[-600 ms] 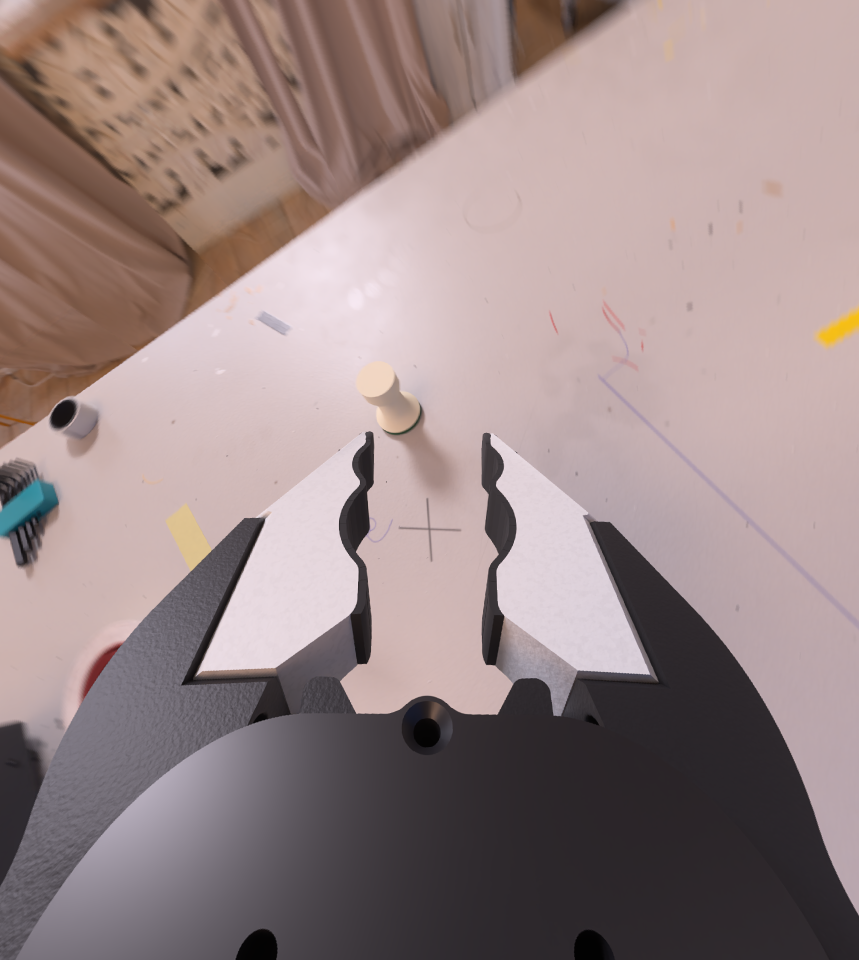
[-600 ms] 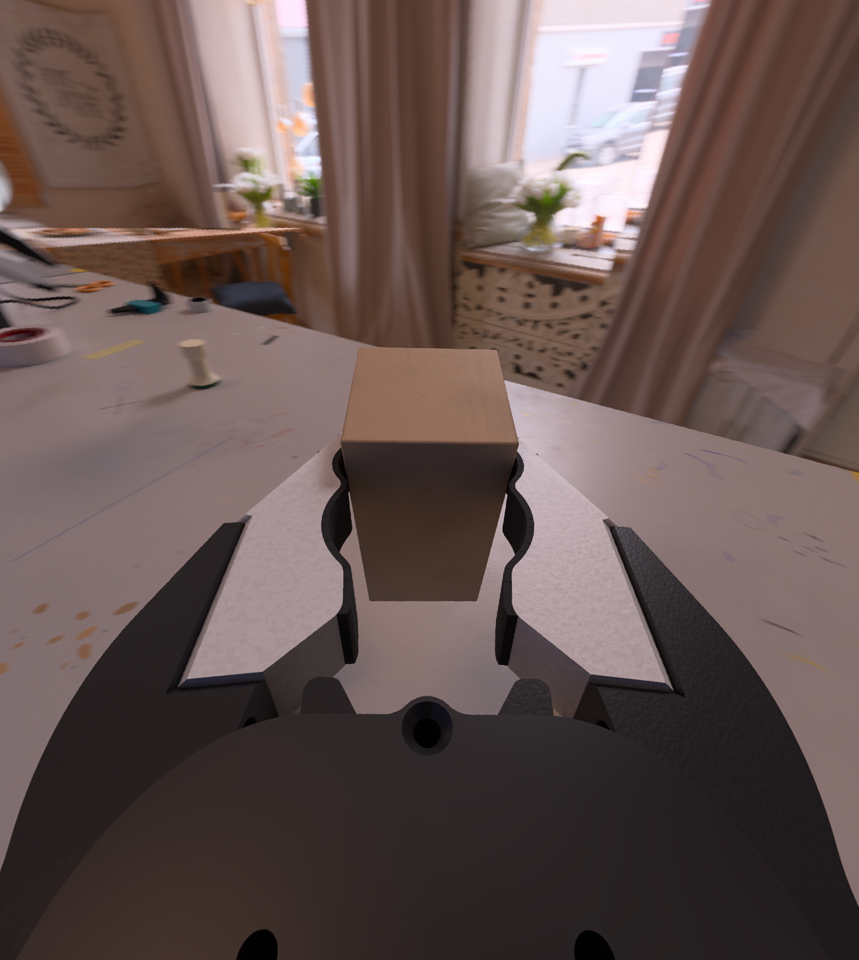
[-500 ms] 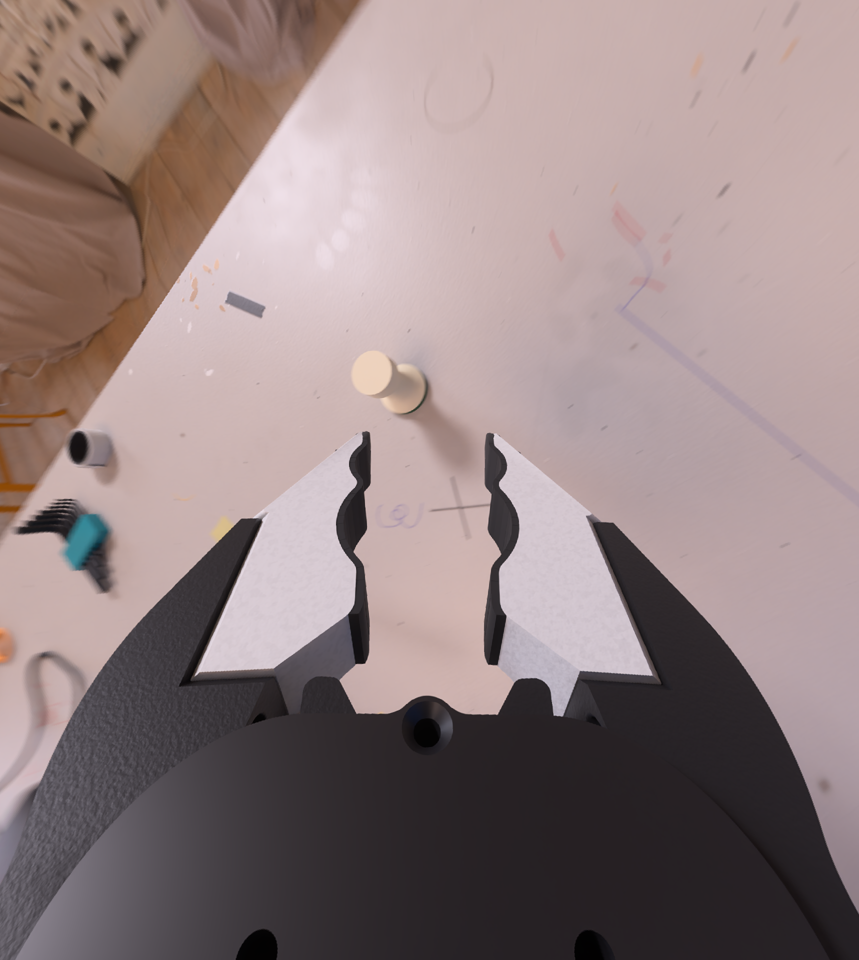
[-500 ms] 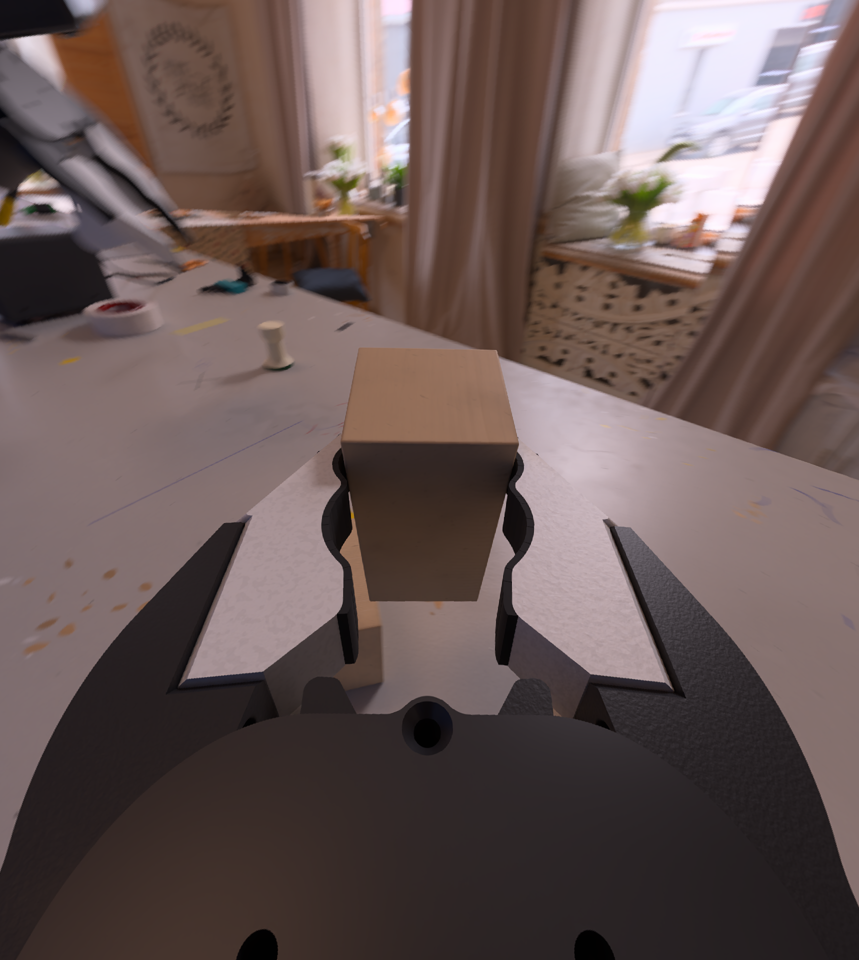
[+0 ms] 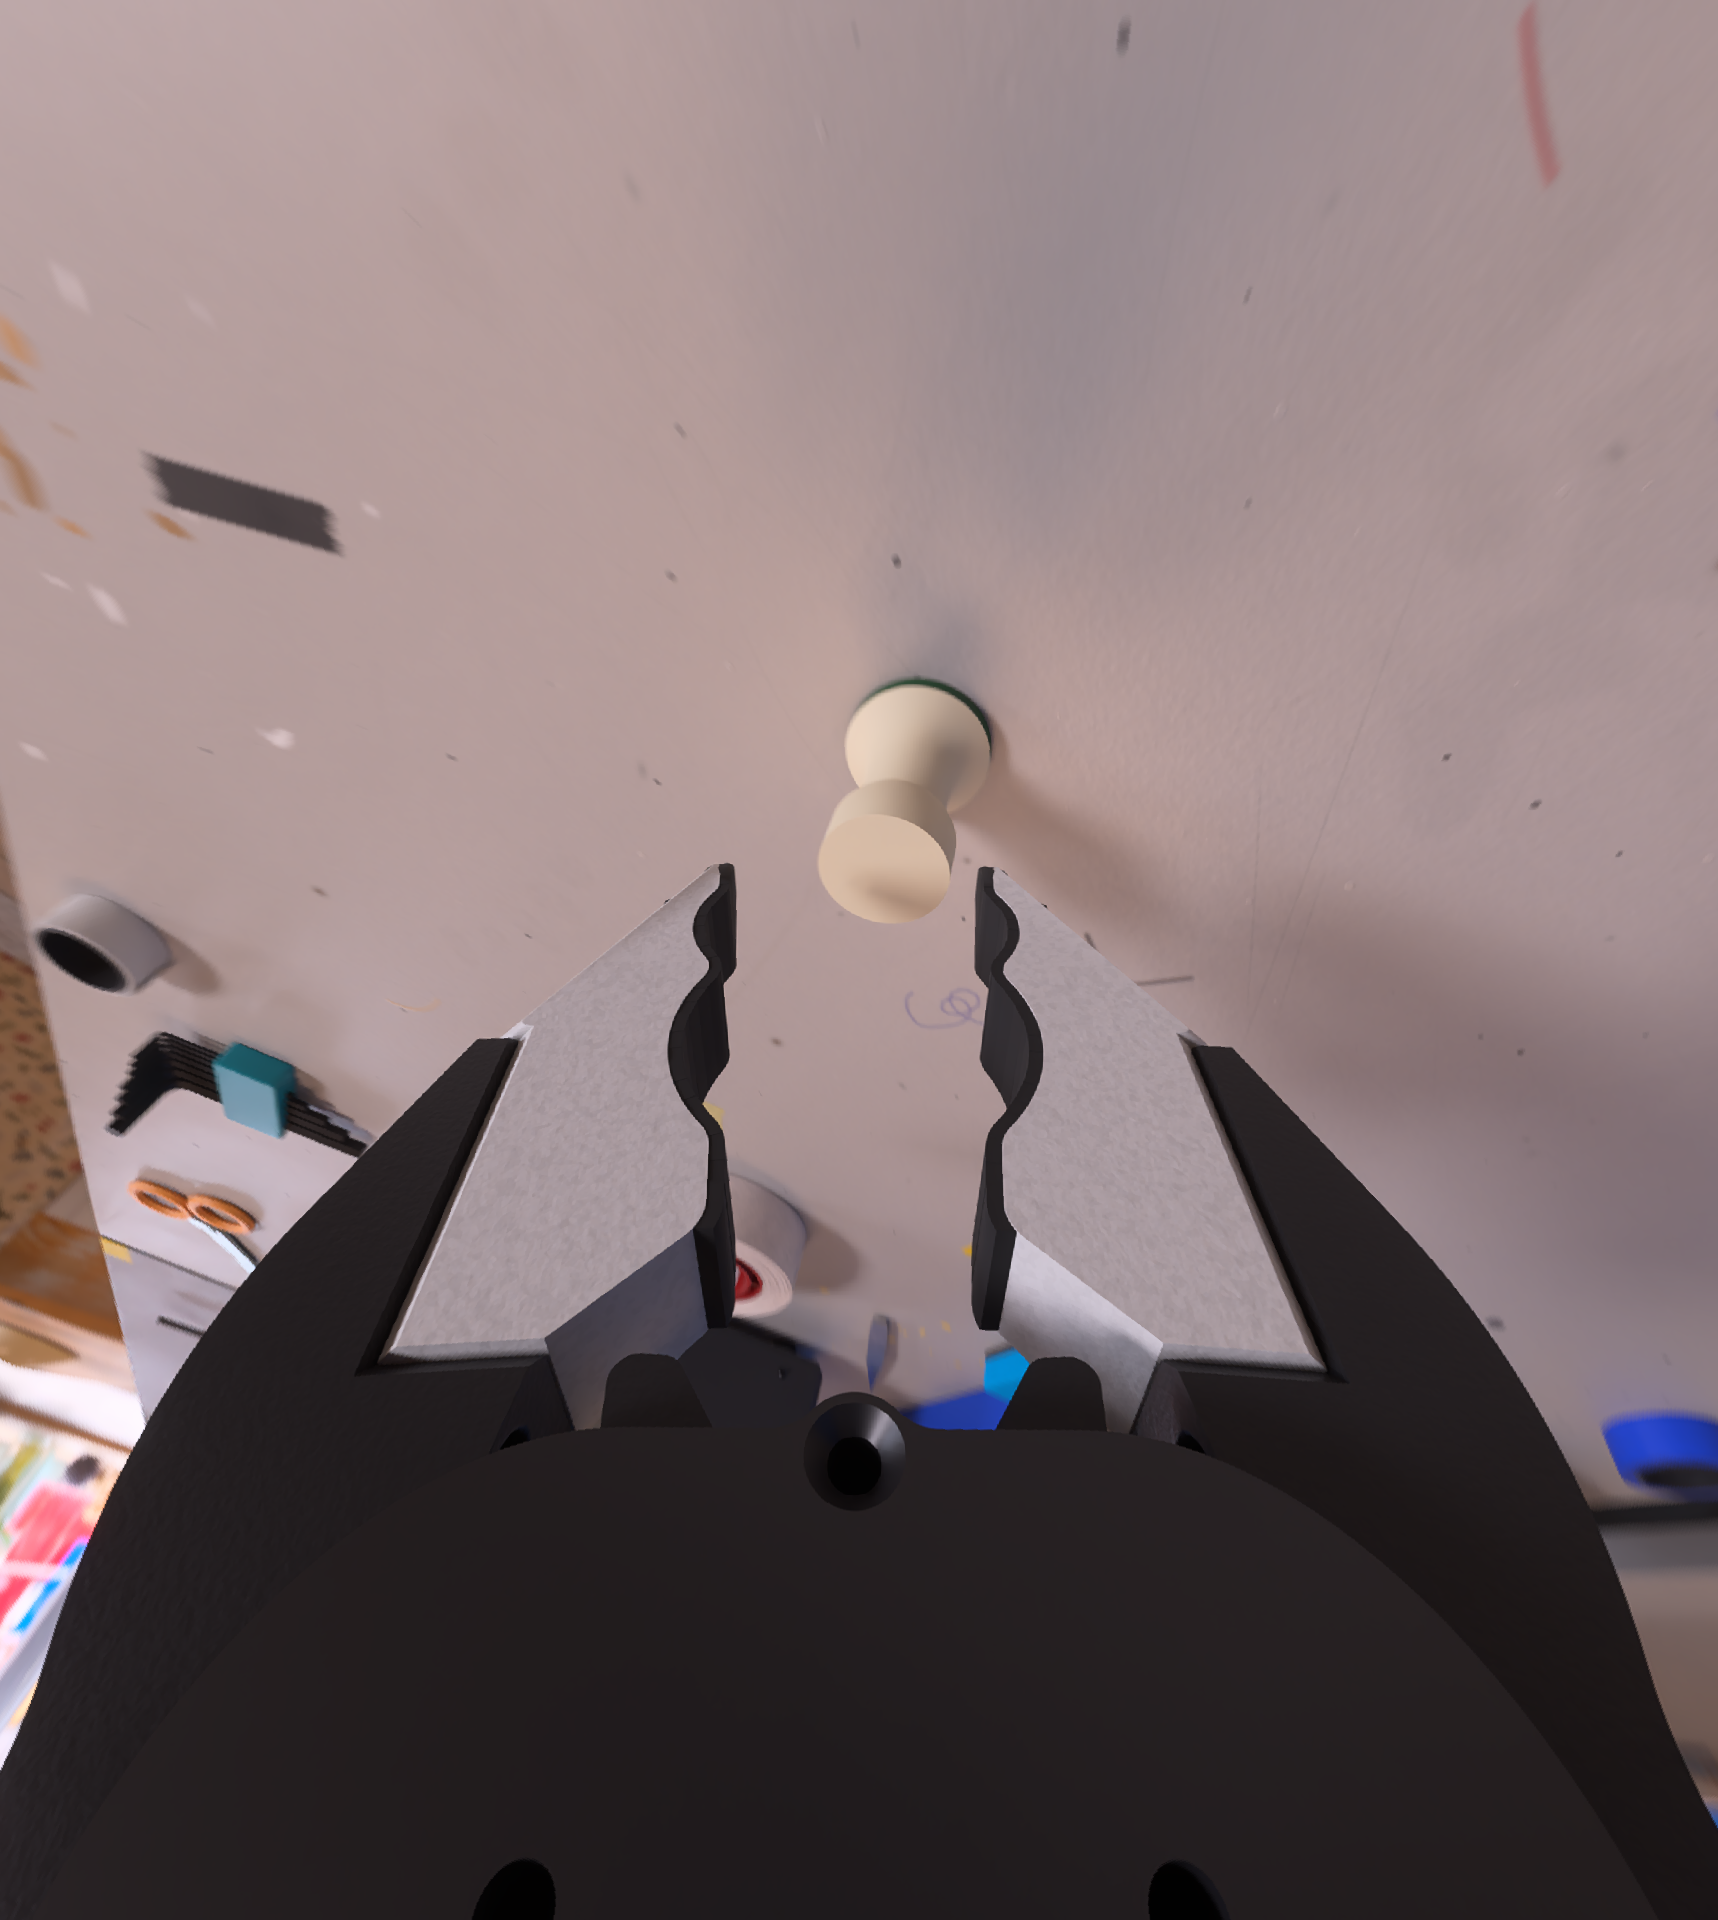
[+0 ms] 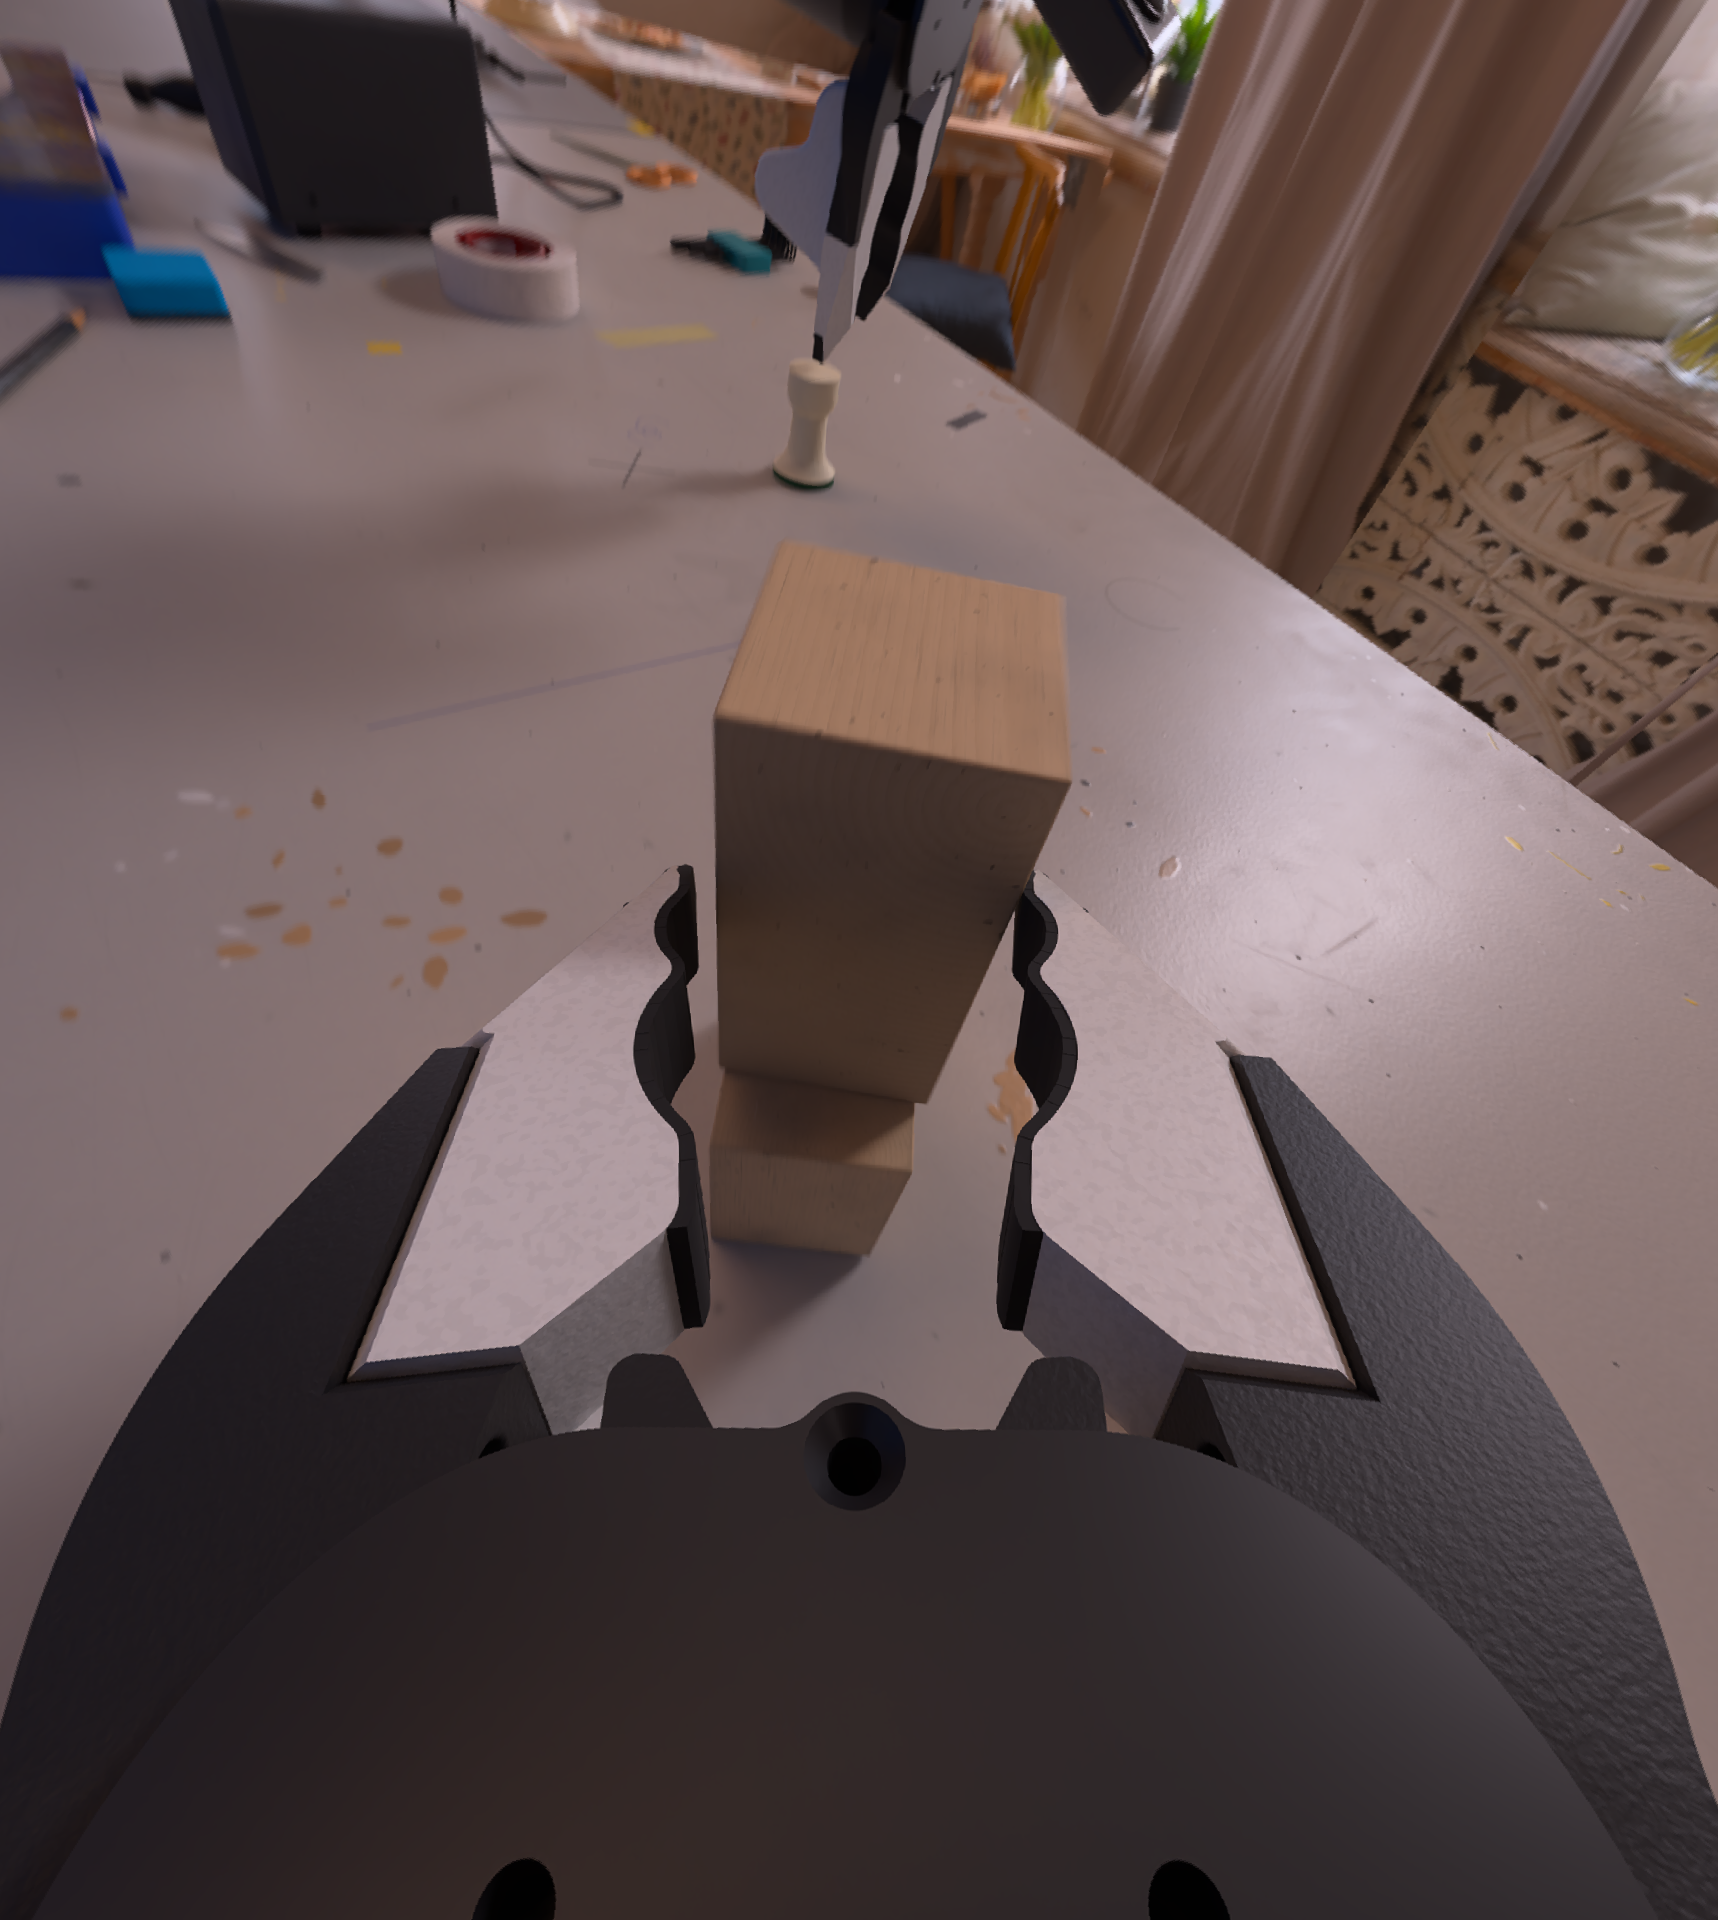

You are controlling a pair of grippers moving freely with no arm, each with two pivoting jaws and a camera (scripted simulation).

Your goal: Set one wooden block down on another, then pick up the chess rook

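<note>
A cream chess rook (image 5: 902, 800) with a green base stands upright on the pale table (image 5: 1250, 520). My left gripper (image 5: 855, 878) is open and empty, pointing down, and the rook's top lies just beyond its fingertips. In the right wrist view the left gripper (image 6: 855, 208) hangs right above the rook (image 6: 808, 426). One wooden block (image 6: 886, 831) rests on a smaller-looking wooden block (image 6: 808, 1174), offset and slightly turned. My right gripper (image 6: 857, 888) is open, its fingertips on either side of the upper block, with a gap on the left.
A white tape roll (image 6: 507, 265), a teal pad (image 6: 164, 281), a pencil (image 6: 13, 369) and a dark box (image 6: 346, 104) lie at the back left. Hex keys (image 5: 252, 1086), a grey cylinder (image 5: 102, 940) and a blue roll (image 5: 1676, 1449) are nearby. The table edge (image 6: 1457, 727) runs along the right.
The right gripper set its block on the second block, let go and drew back. The left gripper swung over the rook and came down close to its top.
</note>
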